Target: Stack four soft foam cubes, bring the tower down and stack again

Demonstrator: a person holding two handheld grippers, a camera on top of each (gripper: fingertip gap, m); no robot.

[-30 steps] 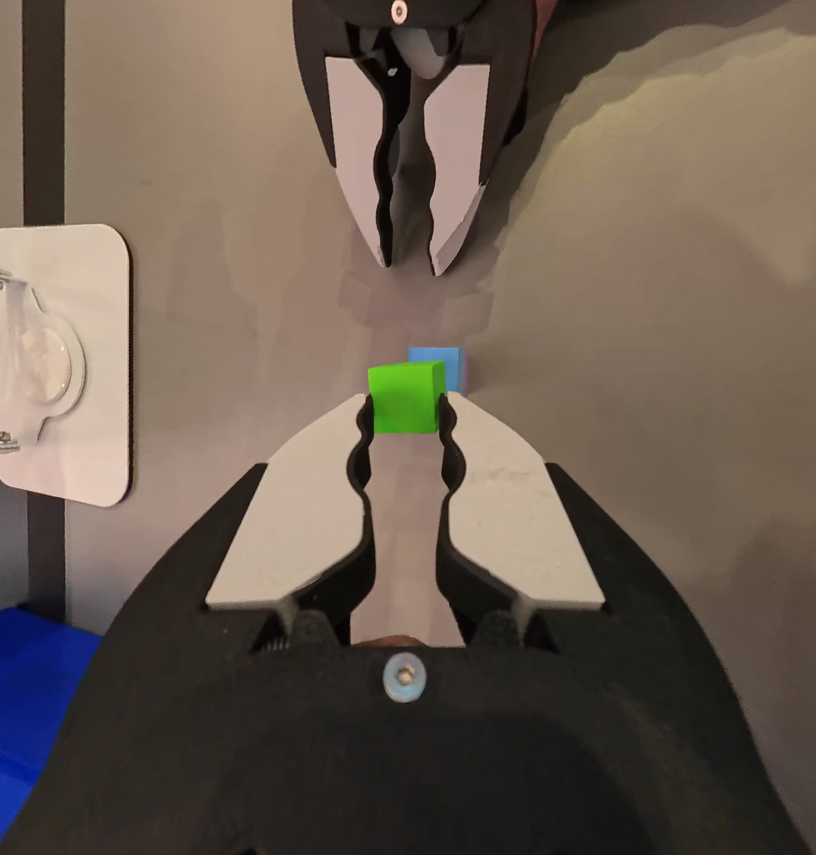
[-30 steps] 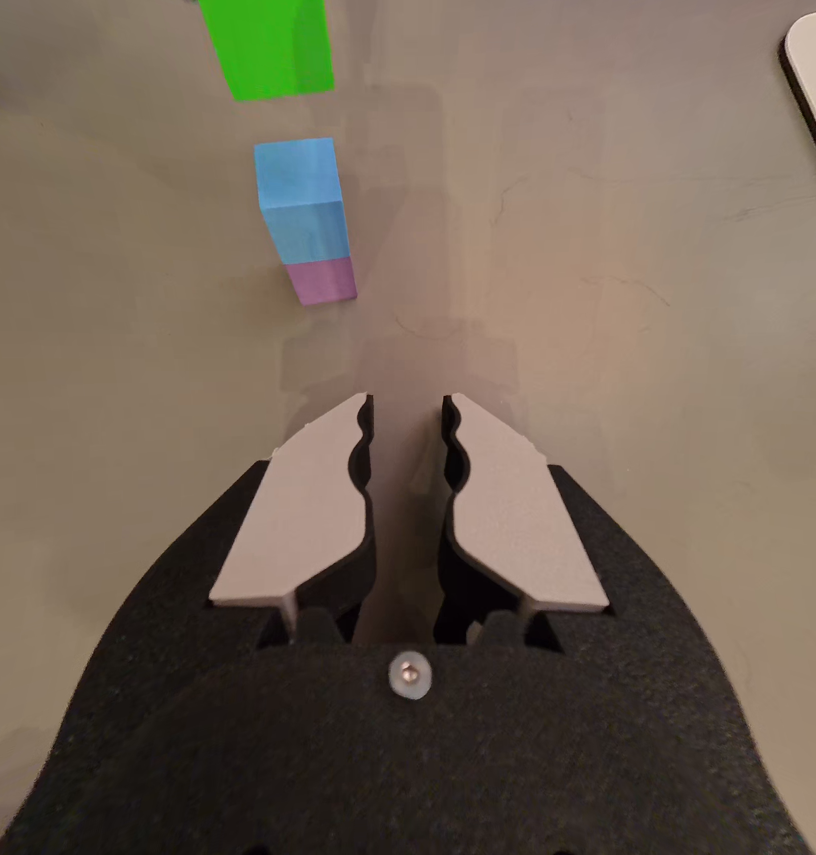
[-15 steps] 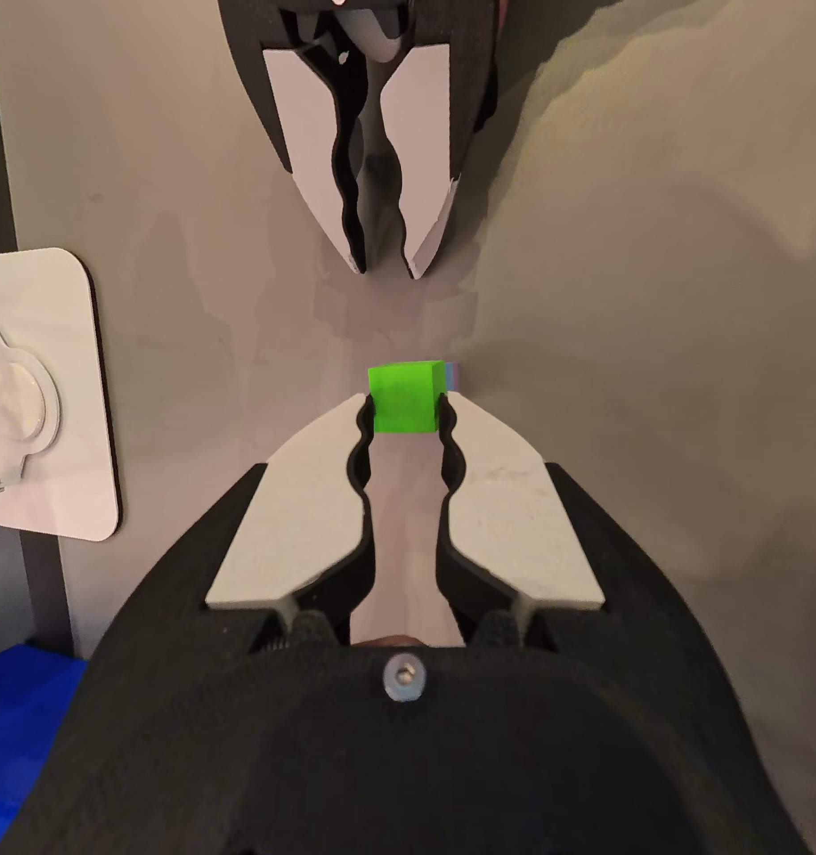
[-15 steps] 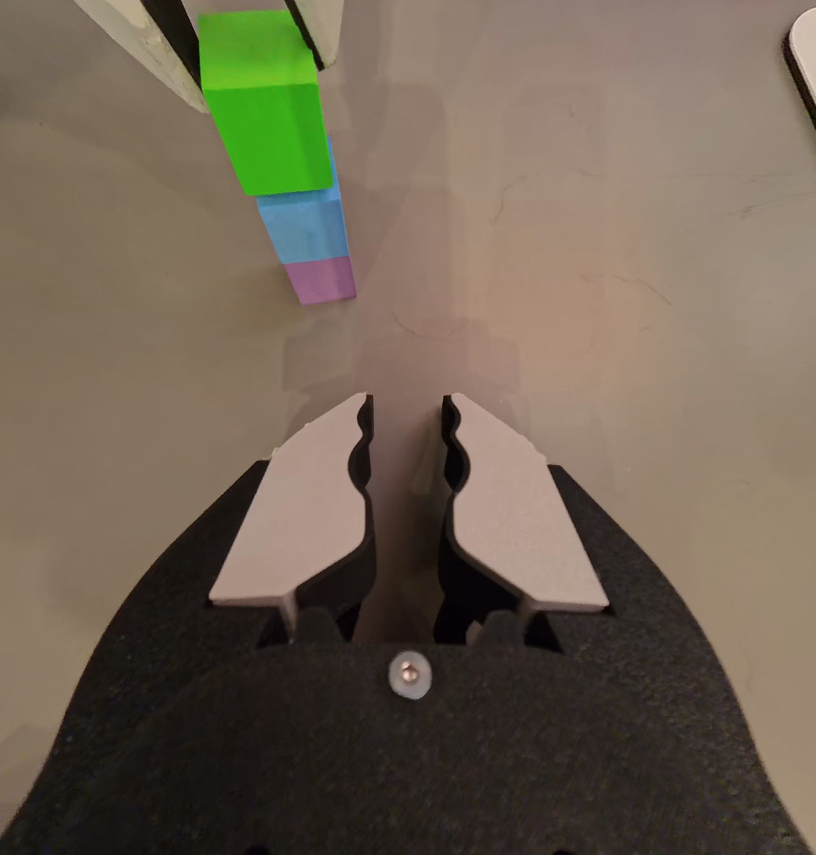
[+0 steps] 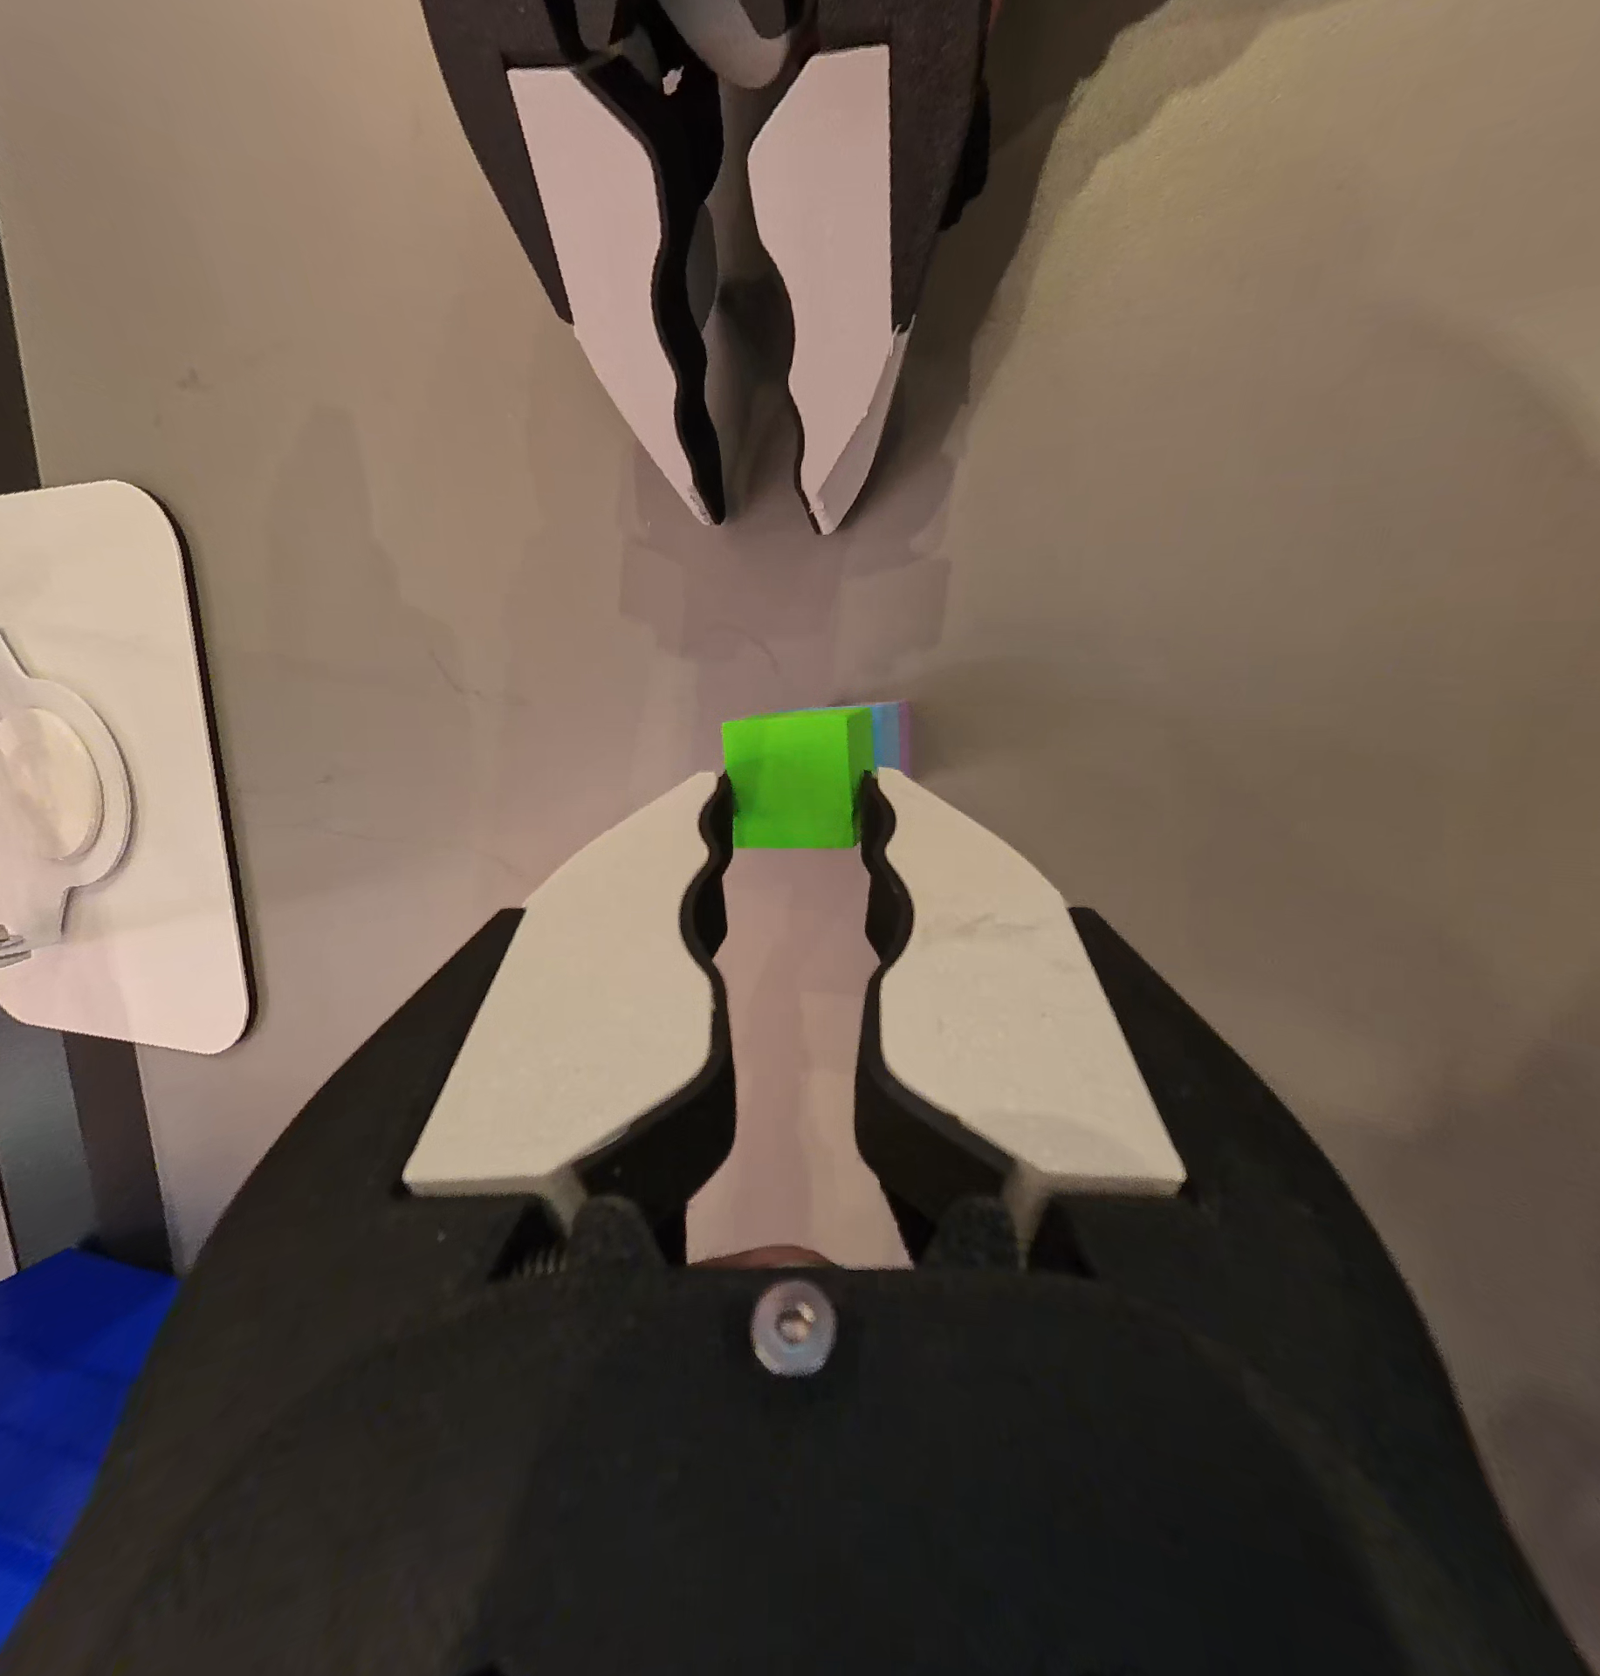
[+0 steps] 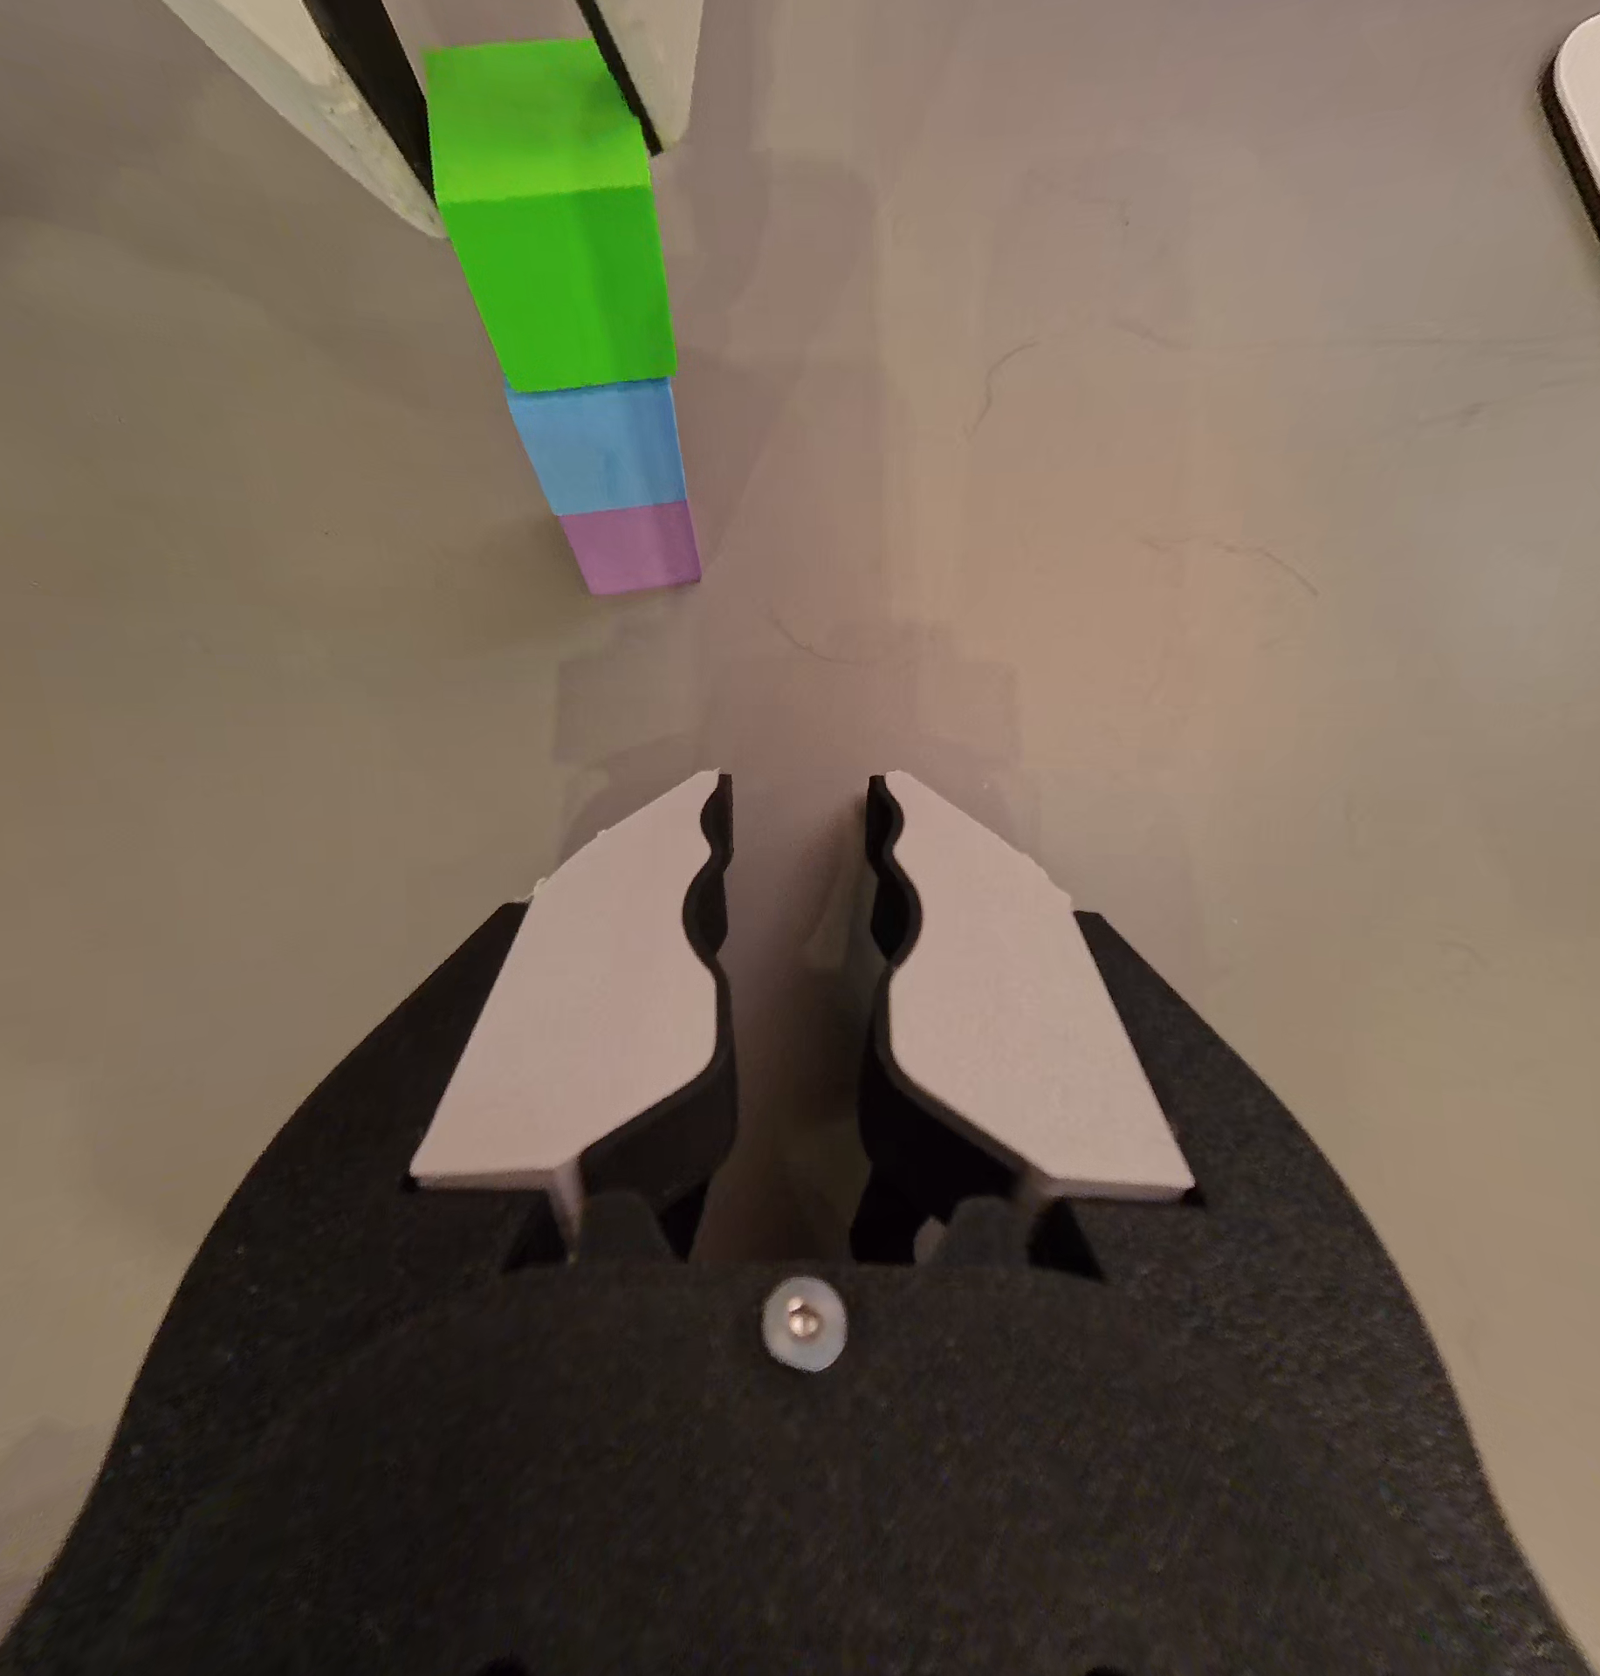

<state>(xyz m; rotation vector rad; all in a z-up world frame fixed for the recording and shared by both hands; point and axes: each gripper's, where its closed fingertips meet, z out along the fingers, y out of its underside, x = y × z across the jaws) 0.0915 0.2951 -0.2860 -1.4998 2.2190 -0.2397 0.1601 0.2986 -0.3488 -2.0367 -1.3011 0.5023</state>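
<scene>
Left tool (image 5: 794,787) clenched on green foam cube (image 6: 556,227), which a second ago hung above the blue cube (image 6: 601,444); now seated on it, purple cube (image 6: 637,549) beneath, on the surface (image 6: 1141,544). Release seems next. Right tool (image 6: 798,787) released, empty.

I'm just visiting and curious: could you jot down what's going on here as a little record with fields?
Surface: grey tabletop
Tower: green foam cube on blue foam cube on purple foam cube
Left gripper: closed on the green cube, both pads pressing its sides
Right gripper: open, holding nothing, off to the tower's side
Fourth cube: not visible
</scene>
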